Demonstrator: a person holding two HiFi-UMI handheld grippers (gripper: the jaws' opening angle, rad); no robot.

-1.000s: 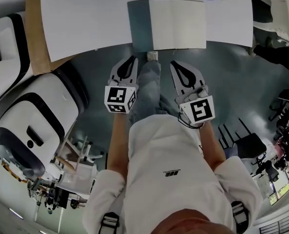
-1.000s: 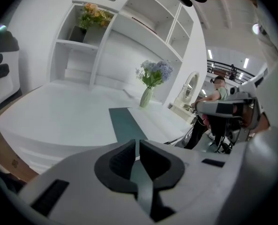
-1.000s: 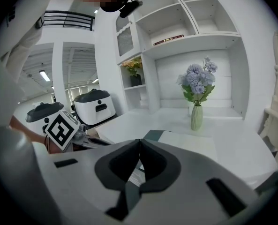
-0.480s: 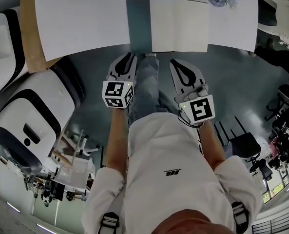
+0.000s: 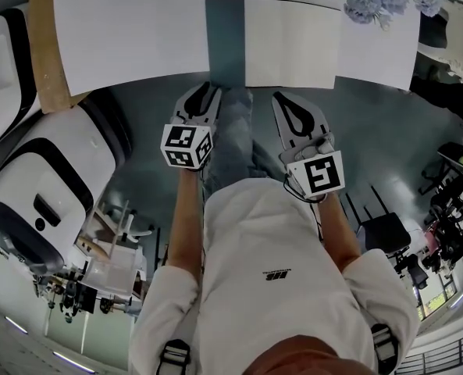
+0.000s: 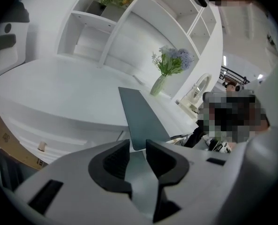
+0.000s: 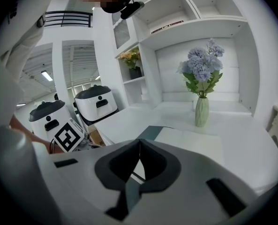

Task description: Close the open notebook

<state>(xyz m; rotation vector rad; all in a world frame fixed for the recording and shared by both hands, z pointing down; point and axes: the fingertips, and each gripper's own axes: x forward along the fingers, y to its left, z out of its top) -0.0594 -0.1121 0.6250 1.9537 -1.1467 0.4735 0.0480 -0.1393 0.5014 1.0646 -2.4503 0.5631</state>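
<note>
My two grippers hang side by side in front of my body, just short of the near edge of the white table point(image 5: 137, 37), touching nothing. My left gripper point(image 5: 204, 92) has its jaws a narrow gap apart, with nothing between them point(image 6: 137, 146). My right gripper point(image 5: 287, 100) has its jaws pressed together at the tips, empty point(image 7: 139, 144). Just beyond both tips the open notebook point(image 5: 286, 41) lies flat at the table's near edge, its teal cover spread to the left and a blank white page to the right. Farther off, to the right, a vase of pale blue flowers point(image 7: 201, 111) stands on the table.
</note>
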